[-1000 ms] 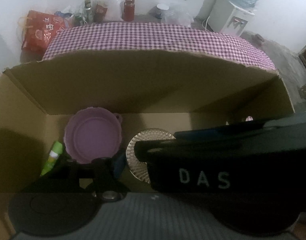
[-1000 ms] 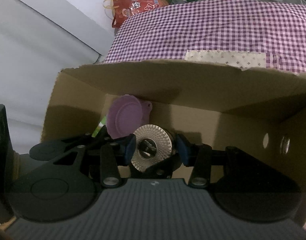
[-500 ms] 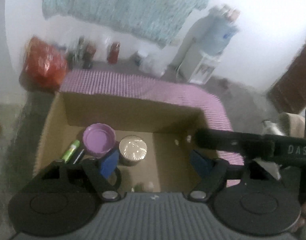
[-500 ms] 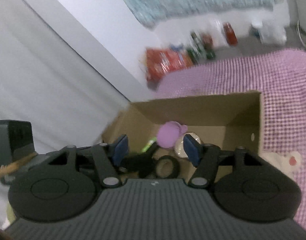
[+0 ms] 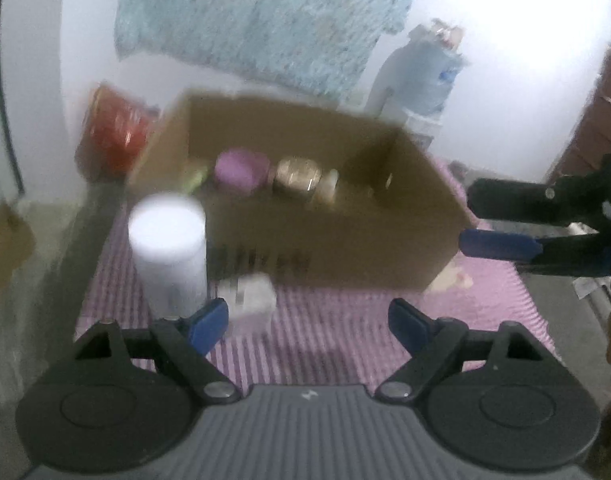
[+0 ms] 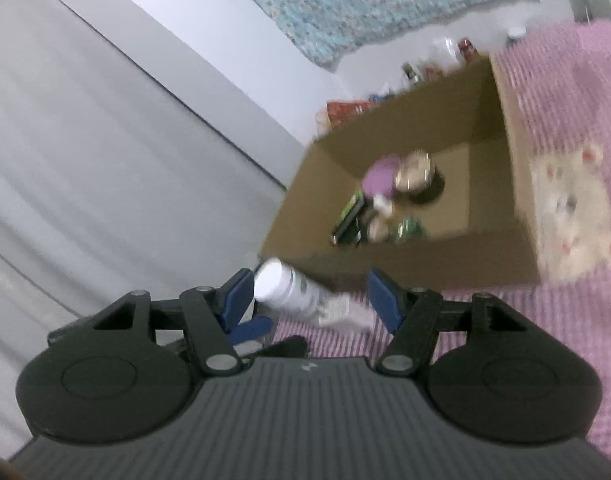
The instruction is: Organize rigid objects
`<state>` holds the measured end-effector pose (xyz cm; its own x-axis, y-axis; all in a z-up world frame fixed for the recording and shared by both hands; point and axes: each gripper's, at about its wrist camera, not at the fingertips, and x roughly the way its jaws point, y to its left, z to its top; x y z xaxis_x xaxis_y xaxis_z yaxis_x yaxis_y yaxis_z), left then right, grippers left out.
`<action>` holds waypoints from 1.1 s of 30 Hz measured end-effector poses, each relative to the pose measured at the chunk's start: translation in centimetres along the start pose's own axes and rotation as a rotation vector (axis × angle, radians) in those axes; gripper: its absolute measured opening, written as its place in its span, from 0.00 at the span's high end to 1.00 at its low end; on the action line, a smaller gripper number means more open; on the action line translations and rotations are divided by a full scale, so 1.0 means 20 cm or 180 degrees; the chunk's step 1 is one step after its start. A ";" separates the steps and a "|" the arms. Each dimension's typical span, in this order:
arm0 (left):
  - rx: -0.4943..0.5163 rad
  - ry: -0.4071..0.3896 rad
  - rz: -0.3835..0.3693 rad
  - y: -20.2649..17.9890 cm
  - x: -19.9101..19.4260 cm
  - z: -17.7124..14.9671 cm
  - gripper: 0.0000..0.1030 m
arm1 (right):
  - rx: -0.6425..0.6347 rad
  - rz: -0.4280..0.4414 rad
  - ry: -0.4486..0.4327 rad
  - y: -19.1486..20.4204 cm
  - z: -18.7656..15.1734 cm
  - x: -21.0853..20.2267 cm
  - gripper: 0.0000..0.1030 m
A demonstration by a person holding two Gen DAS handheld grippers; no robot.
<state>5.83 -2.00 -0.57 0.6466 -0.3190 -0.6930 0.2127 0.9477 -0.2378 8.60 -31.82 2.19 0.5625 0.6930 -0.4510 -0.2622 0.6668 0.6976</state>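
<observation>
Left wrist view: left gripper [image 5: 307,322] jaws are opening, holding nothing, near white bottle [image 5: 167,252]; right gripper [image 6: 307,300] is standing apart, empty.

Dim indoor light, strong white glare on the wall [image 5: 505,20] at upper right, heavy motion blur over the cardboard box [image 5: 305,240], fisheye bending and dark corners, near fingers [image 6: 235,300] sharper.
</observation>
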 end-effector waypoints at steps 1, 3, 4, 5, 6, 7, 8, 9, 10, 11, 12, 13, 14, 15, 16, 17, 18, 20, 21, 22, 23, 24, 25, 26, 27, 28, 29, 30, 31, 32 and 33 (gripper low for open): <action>-0.0046 0.0051 0.0016 0.01 0.03 -0.03 0.16 | 0.0009 -0.0028 0.0030 0.00 -0.03 0.03 0.39; -0.0090 0.0096 0.0065 0.04 0.09 -0.07 0.17 | -0.0013 -0.0137 0.0116 0.00 -0.09 0.13 0.39; -0.0085 0.0102 0.0107 0.07 0.12 -0.08 0.19 | -0.0044 -0.0186 0.0150 0.01 -0.11 0.17 0.40; -0.0076 0.0103 0.0160 0.08 0.14 -0.09 0.20 | -0.0080 -0.0238 0.0172 0.02 -0.14 0.22 0.41; -0.0046 0.0086 0.0221 0.09 0.16 -0.10 0.22 | -0.0113 -0.0285 0.0203 0.03 -0.15 0.26 0.43; -0.0006 0.0053 0.0279 0.09 0.17 -0.11 0.24 | -0.0143 -0.0329 0.0230 0.03 -0.15 0.30 0.44; 0.0010 0.0030 0.0333 0.10 0.19 -0.11 0.25 | -0.0167 -0.0364 0.0251 0.03 -0.15 0.34 0.46; 0.0022 0.0012 0.0371 0.10 0.20 -0.11 0.27 | -0.0175 -0.0385 0.0274 0.03 -0.15 0.39 0.48; 0.0027 0.0001 0.0397 0.12 0.22 -0.09 0.30 | -0.0169 -0.0401 0.0298 0.02 -0.13 0.43 0.49; 0.0023 0.0002 0.0432 0.13 0.24 -0.09 0.31 | -0.0159 -0.0412 0.0319 0.01 -0.13 0.48 0.51; 0.0026 0.0006 0.0467 0.13 0.26 -0.08 0.33 | -0.0154 -0.0424 0.0339 0.00 -0.12 0.51 0.54; 0.0027 0.0011 0.0483 0.14 0.27 -0.08 0.36 | -0.0143 -0.0444 0.0368 -0.01 -0.11 0.55 0.55; 0.0027 0.0021 0.0495 0.14 0.29 -0.07 0.38 | -0.0132 -0.0454 0.0399 -0.02 -0.10 0.59 0.57; 0.0022 0.0037 0.0489 0.15 0.30 -0.07 0.42 | -0.0125 -0.0462 0.0417 -0.02 -0.12 0.61 0.59; 0.0005 0.0058 0.0472 0.15 0.32 -0.07 0.45 | -0.0118 -0.0471 0.0445 -0.03 -0.12 0.65 0.60; -0.0014 0.0077 0.0461 0.16 0.33 -0.06 0.46 | -0.0110 -0.0472 0.0471 -0.03 -0.12 0.68 0.63; -0.0027 0.0089 0.0454 0.16 0.34 -0.06 0.49 | -0.0097 -0.0476 0.0493 -0.03 -0.11 0.70 0.65; -0.0042 0.0099 0.0439 0.16 0.36 -0.06 0.53 | -0.0076 -0.0463 0.0534 -0.04 -0.11 0.72 0.68; -0.0044 0.0107 0.0429 0.15 0.37 -0.05 0.54 | -0.0066 -0.0468 0.0555 -0.05 -0.12 0.74 0.72; -0.0031 0.0093 0.0439 0.14 0.38 -0.05 0.55 | -0.0047 -0.0469 0.0579 -0.05 -0.12 0.75 0.73; -0.0025 0.0094 0.0443 0.14 0.39 -0.04 0.55 | -0.0019 -0.0446 0.0608 -0.06 -0.13 0.76 0.76; -0.0022 0.0090 0.0444 0.13 0.39 -0.04 0.55 | 0.0008 -0.0419 0.0620 -0.07 -0.13 0.77 0.77; -0.0025 0.0092 0.0434 0.13 0.40 -0.03 0.56 | 0.0028 -0.0398 0.0627 -0.07 -0.13 0.77 0.78; -0.0029 0.0097 0.0414 0.13 0.40 -0.03 0.56 | 0.0031 -0.0390 0.0627 -0.08 -0.13 0.77 0.79; -0.0030 0.0101 0.0409 0.13 0.41 -0.03 0.56 | 0.0030 -0.0392 0.0625 -0.07 -0.13 0.77 0.79; -0.0022 0.0108 0.0404 0.12 0.41 -0.02 0.56 | 0.0035 -0.0402 0.0620 -0.08 -0.13 0.77 0.79; -0.0011 0.0111 0.0396 0.11 0.41 -0.04 0.56 | 0.0050 -0.0410 0.0618 -0.08 -0.13 0.77 0.79; 0.0004 0.0116 0.0387 0.10 0.41 -0.04 0.56 | 0.0066 -0.0416 0.0615 -0.09 -0.13 0.75 0.79; 0.0017 0.0124 0.0371 0.08 0.43 -0.04 0.56 | 0.0083 -0.0421 0.0611 -0.10 -0.13 0.74 0.79; 0.0027 0.0132 0.0350 0.07 0.43 -0.05 0.56 | 0.0107 -0.0428 0.0599 -0.11 -0.13 0.72 0.79; 0.0042 0.0143 0.0322 0.06 0.43 -0.05 0.56 | 0.0126 -0.0437 0.0590 -0.12 -0.13 0.71 0.79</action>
<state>10.91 -3.70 -7.55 0.6316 -0.2214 -0.7430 0.1578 0.9750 -0.1564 15.20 -22.77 -7.31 0.4362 0.6374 -0.6352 -0.1601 0.7496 0.6422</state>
